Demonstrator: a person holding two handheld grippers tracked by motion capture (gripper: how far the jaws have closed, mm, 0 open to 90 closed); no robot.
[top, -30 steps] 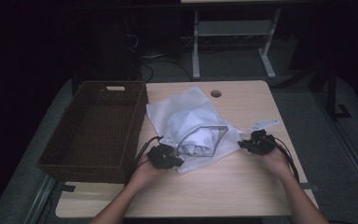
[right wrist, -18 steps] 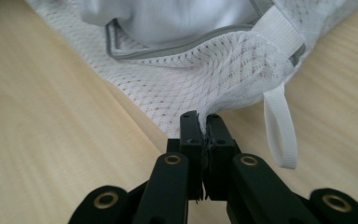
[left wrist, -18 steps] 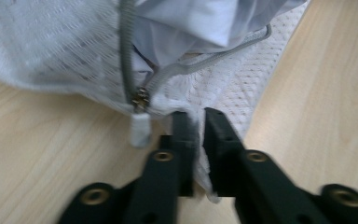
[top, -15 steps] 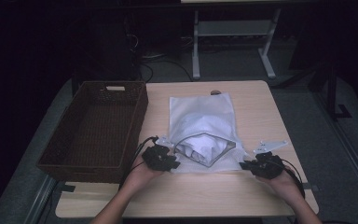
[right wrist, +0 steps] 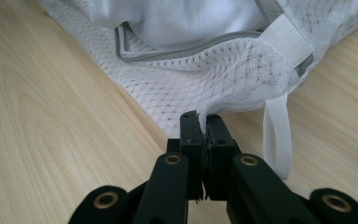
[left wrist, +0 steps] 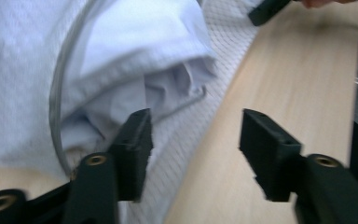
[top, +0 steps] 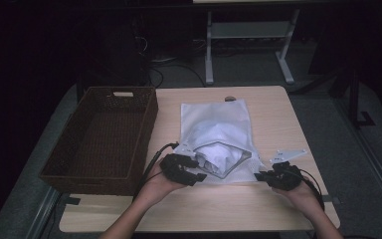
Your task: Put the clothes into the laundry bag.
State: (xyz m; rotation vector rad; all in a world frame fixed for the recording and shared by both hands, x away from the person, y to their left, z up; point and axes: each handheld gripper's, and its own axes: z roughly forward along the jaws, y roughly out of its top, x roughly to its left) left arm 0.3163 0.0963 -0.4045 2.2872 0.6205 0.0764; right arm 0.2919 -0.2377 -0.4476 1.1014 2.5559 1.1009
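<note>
White mesh laundry bag (top: 214, 139) flat on the pale wooden table (top: 288, 129), beside the dark woven basket (top: 104, 134)
Right gripper (right wrist: 200, 122) pinches the bag's near mesh corner; left gripper (left wrist: 193, 140) gapes at the bag's open mouth (white cloth (left wrist: 135, 56) inside), gripping nothing

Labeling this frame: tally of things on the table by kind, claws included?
Mesh laundry bag: 1
White garment inside it: 1
Wicker basket: 1
Claws: 2, left claw open, right claw shut on the mesh laundry bag
Total: 5
</note>
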